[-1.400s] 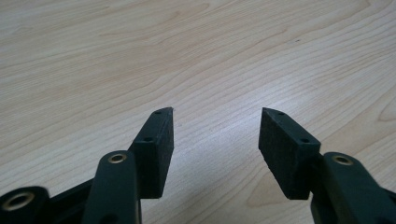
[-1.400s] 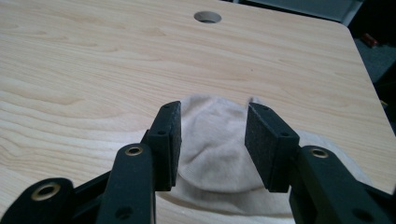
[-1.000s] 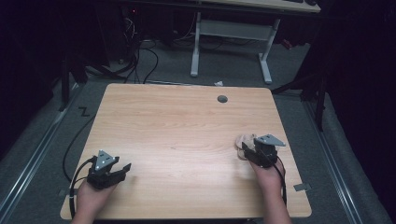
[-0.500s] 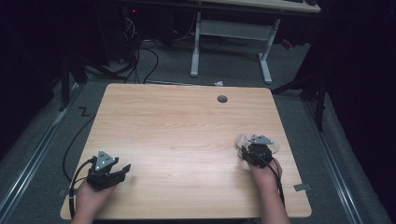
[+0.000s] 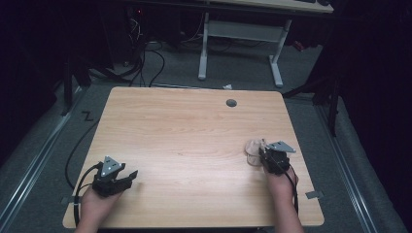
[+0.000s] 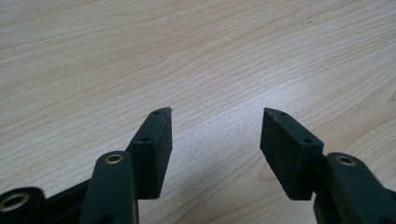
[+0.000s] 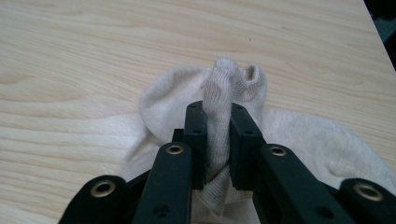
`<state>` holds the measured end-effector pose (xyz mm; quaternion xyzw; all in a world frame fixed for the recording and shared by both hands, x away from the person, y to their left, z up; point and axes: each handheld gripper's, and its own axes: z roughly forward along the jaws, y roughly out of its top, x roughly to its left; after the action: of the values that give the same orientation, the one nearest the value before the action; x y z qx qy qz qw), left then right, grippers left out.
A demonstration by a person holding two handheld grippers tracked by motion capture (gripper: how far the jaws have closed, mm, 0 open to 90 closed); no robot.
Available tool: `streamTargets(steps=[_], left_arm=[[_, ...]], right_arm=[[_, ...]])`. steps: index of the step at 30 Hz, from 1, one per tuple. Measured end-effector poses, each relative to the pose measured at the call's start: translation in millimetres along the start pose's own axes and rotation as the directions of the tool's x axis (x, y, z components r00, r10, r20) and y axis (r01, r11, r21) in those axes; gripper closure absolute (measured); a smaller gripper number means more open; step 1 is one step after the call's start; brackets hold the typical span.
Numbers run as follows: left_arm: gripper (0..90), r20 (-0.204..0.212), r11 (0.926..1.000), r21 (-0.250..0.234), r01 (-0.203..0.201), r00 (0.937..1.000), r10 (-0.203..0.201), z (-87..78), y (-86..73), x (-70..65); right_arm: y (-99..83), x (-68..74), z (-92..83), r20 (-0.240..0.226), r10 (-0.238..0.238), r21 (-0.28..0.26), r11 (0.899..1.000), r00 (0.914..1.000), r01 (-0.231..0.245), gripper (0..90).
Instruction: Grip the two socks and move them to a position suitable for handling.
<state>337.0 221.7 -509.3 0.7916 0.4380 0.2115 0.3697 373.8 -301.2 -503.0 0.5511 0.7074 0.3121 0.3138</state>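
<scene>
Near the right edge of the table [image 5: 194, 126], the right gripper [image 7: 217, 116] has just closed its jaws on a fold of the beige sock [image 7: 233, 79], now pinched and ready to lift, while the left gripper [image 6: 215, 126] rests open over bare wood.

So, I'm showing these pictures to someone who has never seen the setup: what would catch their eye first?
Probably the beige sock near the table's right edge, a fold of it pinched between the jaws of the right gripper, which have just been closing. Next, the left gripper at the near left corner, its jaws apart over bare wood.
</scene>
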Motion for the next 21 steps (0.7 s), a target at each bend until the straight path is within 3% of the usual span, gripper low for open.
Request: streamTargets(steps=[5, 7, 12, 21], left_arm=[[43.7, 0.01, 1.0, -0.003, 0.001, 1.0, -0.001, 1.2, 1.2, -0.3], [43.7, 0.013, 1.0, -0.001, -0.002, 0.9999, 0.002, 2.3, 2.5, -1.1], [43.7, 0.02, 1.0, -0.003, -0.005, 0.9998, 0.005, 4.3, 4.1, -2.6], [44.3, 0.02, 1.0, -0.007, -0.005, 0.9998, 0.006, 5.5, 4.8, -3.5]], right_arm=[[3.3, 0.1, -9.5, -0.033, 0.014, -0.038, 0.999, 0.9994, -0.015, 80.1], [5.4, -0.8, -16.9, -0.073, 0.051, -0.063, 0.996, 0.996, -0.056, 80.1], [10.5, -3.2, -30.4, -0.103, 0.084, -0.099, 0.991, 0.9911, -0.095, 79.9], [21.9, 5.4, -50.7, -0.116, 0.051, -0.157, 0.985, 0.992, -0.069, 80.2]])
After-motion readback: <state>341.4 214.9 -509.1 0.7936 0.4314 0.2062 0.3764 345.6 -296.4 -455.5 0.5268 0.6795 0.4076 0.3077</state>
